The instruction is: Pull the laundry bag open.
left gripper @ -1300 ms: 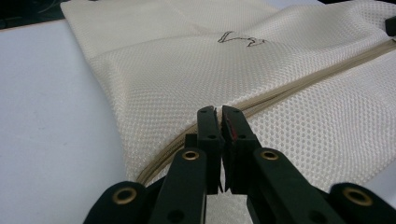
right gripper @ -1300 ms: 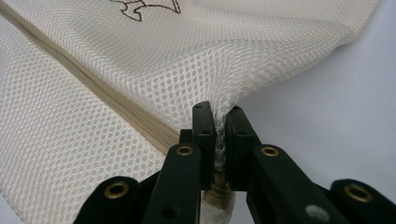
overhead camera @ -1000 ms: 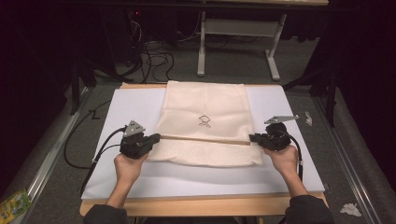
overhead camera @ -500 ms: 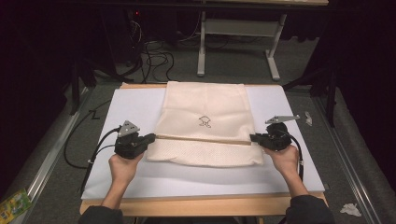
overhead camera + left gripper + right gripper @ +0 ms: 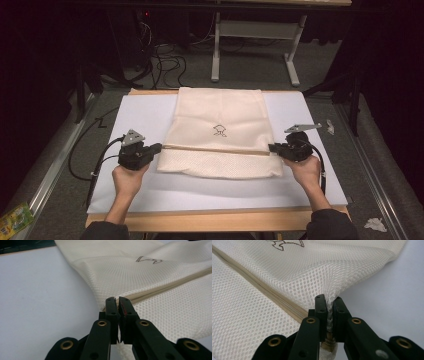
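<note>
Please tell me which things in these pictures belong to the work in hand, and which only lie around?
In use:
cream mesh cloth bag
left gripper, shut on its edge
right gripper, shut on its opposite edge
white table sheet

Lying about:
crumpled white paper scraps
green-yellow packet
black floor cables

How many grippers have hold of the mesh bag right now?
2. The left gripper pinches the mesh bag at its left edge by the tan seam; the right gripper pinches its right edge at the same seam.
</note>
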Tool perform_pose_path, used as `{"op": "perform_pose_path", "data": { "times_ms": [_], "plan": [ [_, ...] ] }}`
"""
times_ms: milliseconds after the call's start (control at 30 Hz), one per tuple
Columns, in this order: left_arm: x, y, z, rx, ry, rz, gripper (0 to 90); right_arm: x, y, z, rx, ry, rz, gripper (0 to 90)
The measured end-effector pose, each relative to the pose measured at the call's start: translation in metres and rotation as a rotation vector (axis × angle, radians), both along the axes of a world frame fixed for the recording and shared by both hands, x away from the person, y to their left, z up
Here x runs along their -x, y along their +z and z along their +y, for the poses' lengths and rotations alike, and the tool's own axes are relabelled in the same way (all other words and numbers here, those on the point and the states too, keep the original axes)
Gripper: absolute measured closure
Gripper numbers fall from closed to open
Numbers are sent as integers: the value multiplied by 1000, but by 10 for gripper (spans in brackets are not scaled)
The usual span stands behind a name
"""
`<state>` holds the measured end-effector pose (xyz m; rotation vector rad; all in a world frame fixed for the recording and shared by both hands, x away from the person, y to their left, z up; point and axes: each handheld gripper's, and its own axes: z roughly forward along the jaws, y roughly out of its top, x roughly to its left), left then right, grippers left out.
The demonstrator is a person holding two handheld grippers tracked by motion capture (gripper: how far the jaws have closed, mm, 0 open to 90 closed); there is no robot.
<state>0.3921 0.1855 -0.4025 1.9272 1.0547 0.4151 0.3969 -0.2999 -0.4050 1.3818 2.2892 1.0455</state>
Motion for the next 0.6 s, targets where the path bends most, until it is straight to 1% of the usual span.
{"op": "perform_pose_path", "data": {
  "times_ms": [100, 167, 200, 267, 300, 333, 400, 467, 600],
  "plan": [
    [0, -1, 0, -4, 4, 3, 871, 0, 0, 0, 2, -3, -3, 862],
    [-1, -1, 0, -16, 17, 0, 871, 0, 1, 1, 13, -7, -10, 863],
    [-1, -2, 1, -19, 23, 5, 871, 0, 1, 1, 13, -6, -11, 863],
    [-2, -3, 2, -31, 40, 6, 872, 1, 1, 2, 31, -9, -16, 864],
    [-2, -4, 3, -34, 41, 14, 872, 0, 1, 2, 27, -9, -19, 865],
    [-2, -4, 3, -33, 42, 15, 872, 0, 1, 2, 26, -11, -18, 865],
    [-1, -6, 2, -46, 47, 11, 872, 0, 1, 2, 30, -12, -23, 865],
    [0, -6, 3, -33, 48, 14, 872, 0, 1, 2, 23, -20, -24, 865],
    [2, -4, 5, -5, 35, 20, 871, 1, 3, -2, -16, -28, -19, 864]
  ]
}}
